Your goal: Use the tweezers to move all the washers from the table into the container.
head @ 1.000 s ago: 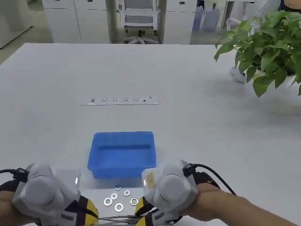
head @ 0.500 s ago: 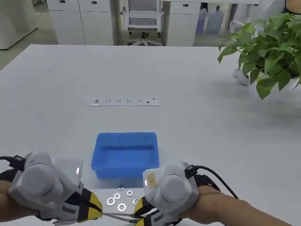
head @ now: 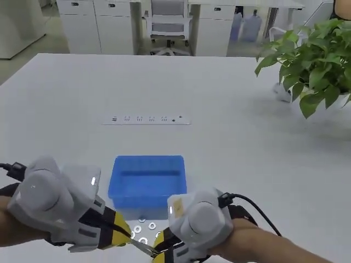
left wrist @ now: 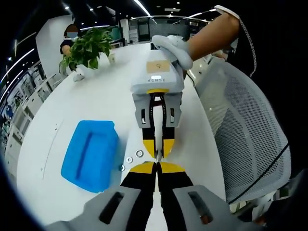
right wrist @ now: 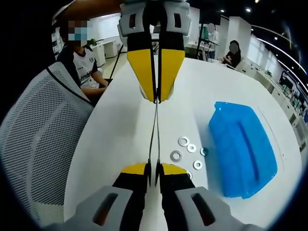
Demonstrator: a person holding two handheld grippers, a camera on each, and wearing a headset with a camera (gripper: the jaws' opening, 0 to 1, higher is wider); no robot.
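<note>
The left gripper (left wrist: pixel 157 167) and the right gripper (right wrist: pixel 153 168) face each other tip to tip at the near edge of the white table (head: pixel 230 126), the left one on the left and the right one on the right. Each has its yellow-tipped jaws pressed together on one end of the tweezers (right wrist: pixel 154 134), which bridge the short gap between them.

The blue container (head: pixel 147 181) sits on the table just beyond the grippers. It is a shallow rectangular tray, with its long sides running left to right and its open side up.

The tweezers are a thin, bright metal tool, lifted off the table. Their long axis runs left to right, roughly parallel to the container's near wall, with the right end slightly nearer the person. In the right gripper view the two slim blades stand a little apart at the right gripper's jaws and merge into one line toward the left gripper. I cannot tell for sure which end is the pointed one.

The washers (right wrist: pixel 183 141) are small, flat silver rings in a loose cluster on the table. They lie just on the far side of the tweezers, between them and the container's near wall, and touch neither.
</note>
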